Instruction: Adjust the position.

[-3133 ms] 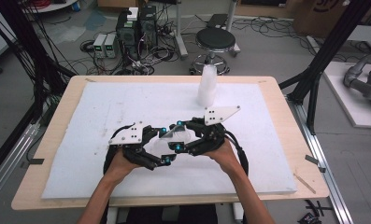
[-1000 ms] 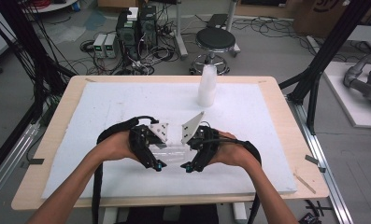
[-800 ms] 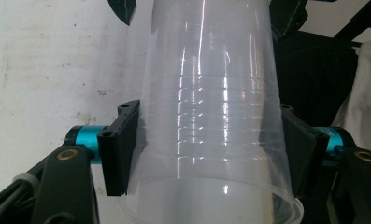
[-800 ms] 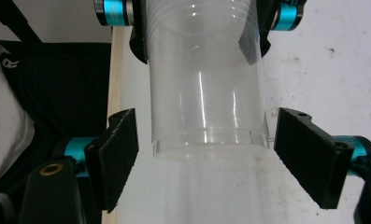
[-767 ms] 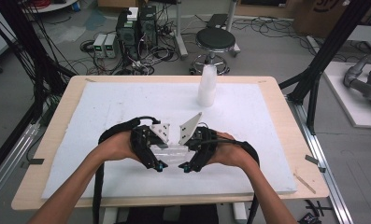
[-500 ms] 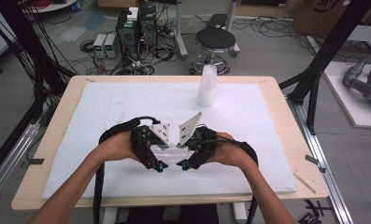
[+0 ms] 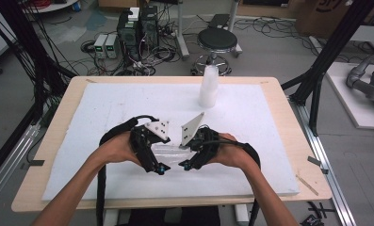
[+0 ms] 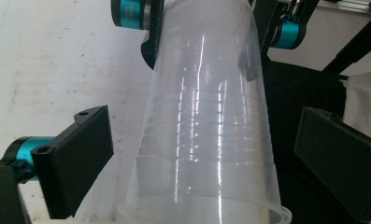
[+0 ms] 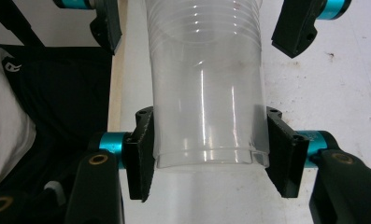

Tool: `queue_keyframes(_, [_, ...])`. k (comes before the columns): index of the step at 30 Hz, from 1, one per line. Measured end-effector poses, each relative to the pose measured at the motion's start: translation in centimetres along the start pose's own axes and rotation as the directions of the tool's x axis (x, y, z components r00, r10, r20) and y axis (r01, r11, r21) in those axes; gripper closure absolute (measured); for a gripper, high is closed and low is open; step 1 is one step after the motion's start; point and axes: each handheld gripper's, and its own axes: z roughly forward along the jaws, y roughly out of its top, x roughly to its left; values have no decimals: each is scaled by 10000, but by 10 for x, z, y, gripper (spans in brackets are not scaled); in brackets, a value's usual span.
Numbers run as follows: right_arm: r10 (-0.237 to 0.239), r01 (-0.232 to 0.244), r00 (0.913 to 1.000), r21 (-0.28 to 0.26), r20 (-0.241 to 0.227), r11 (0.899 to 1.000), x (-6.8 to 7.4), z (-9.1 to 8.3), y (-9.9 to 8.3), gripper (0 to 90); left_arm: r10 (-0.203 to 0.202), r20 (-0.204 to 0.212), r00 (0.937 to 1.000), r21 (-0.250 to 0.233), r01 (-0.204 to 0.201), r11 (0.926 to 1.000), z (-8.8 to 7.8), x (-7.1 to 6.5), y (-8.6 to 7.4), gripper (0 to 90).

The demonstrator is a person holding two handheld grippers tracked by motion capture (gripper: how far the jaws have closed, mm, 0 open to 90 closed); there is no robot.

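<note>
A clear plastic cup (image 7: 171,151) lies level above the white board, between my two grippers; a second cup looks nested inside it. My right gripper (image 9: 211,154) is shut on one end of the cup (image 9: 206,93); its jaws have just been closing, and both pads press the wall. My left gripper (image 8: 202,154) is open; its jaws have just been opening and stand well clear on either side of the cup (image 8: 206,130). In the high view the left gripper (image 7: 158,151) and the right gripper (image 7: 187,151) face each other near the board's front middle.
A tall white translucent bottle or cup stack (image 7: 209,87) stands upright at the back of the white foam board (image 7: 269,141), which covers a wooden table (image 7: 293,117). A stool (image 7: 216,40) and electronics boxes (image 7: 137,28) sit on the floor beyond.
Three seconds ago the grippers were nearly touching, a little farther back on the board. Over the last second both hands have kept still with the cup between them.
</note>
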Motion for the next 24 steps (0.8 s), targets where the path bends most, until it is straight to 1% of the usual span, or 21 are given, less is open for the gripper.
queue_keyframes(1, [-33,33,10000,-60,15,10000,0,0,-1,432,17,2,10000,-22,-17,10000,0,0,-1,46])
queue_keyframes(3, [48,-47,10000,-128,35,9999,-1,0,-2,432,33,-29,10000,-316,-34,9995,-1,0,-3,46])
queue_keyframes(4, [24,-23,10000,-174,57,9998,-2,-1,-3,432,-12,-179,9998,-601,1,9982,-3,-1,-5,46])
queue_keyframes(5, [108,-106,9999,-274,71,9996,-2,-1,-5,431,-38,-299,9995,-976,8,9952,-5,-1,-8,46])
queue_keyframes(6, [149,-147,9999,-443,50,9989,-3,-2,-7,431,-67,-382,9992,-1417,12,9899,-7,-2,-12,46])
queue_keyframes(7, [167,-162,9998,-694,66,9975,-3,-2,-10,431,-104,-456,9989,-1847,18,9828,-9,-2,-16,46])
queue_keyframes(8, [211,-200,9997,-963,106,9951,-3,-3,-13,431,-184,-543,9984,-2298,55,9732,-10,-2,-21,46])
queue_keyframes(9, [253,-248,9997,-1256,27,9918,-3,-4,-17,431,-230,-592,9980,-2798,55,9601,-12,-3,-26,46])
queue_keyframes(10, [368,-355,9993,-1603,51,9864,-3,-4,-21,430,-252,-646,9976,-3291,25,9443,-13,-4,-31,46])
queue_keyframes(11, [440,-416,9990,-1964,80,9796,-3,-5,-25,430,-294,-744,9968,-3705,-3,9288,-14,-4,-35,46])
queue_keyframes(12, [512,-483,9987,-2286,68,9723,-3,-5,-30,430,-482,-833,9954,-4090,100,9125,-15,-6,-40,46])
queue_keyframes(13, [625,-585,9980,-2617,69,9634,-3,-4,-34,430,-581,-952,9938,-4426,100,8967,-15,-6,-44,45])
queue_keyframes(15, [798,-717,9967,-3133,130,9470,-4,-2,-43,430,-633,-1097,9919,-4912,13,8710,-15,-8,-51,45])
queue_keyframes(16, [880,-775,9960,-3359,160,9387,-4,-1,-47,430,-716,-1086,9915,-5168,52,8561,-14,-8,-55,45])
queue_keyframes(18, [1038,-921,9946,-3903,87,9161,-3,1,-54,430,-773,-1066,9913,-5515,57,8341,-12,-9,-61,45])
queue_keyframes(19, [1017,-867,9947,-4169,139,9048,-3,2,-57,430,-818,-1102,9905,-5636,56,8261,-10,-9,-64,46])
queue_keyframes(21, [1027,-899,9947,-4685,18,8789,-2,5,-62,430,-903,-1078,9901,-5840,104,8117,-6,-9,-68,45])
queue_keyframes(22, [1010,-912,9949,-4820,-56,8714,-1,6,-63,430,-977,-1047,9897,-6009,153,7992,-4,-9,-71,45])
queue_keyframes(23, [1056,-962,9944,-5029,-98,8590,-1,7,-66,430,-1042,-1013,9894,-6132,204,7897,-2,-10,-72,45])
queue_keyframes(24, [1108,-1016,9938,-5189,-134,8488,0,9,-67,430,-1057,-1047,9889,-6259,170,7797,0,-10,-74,45])
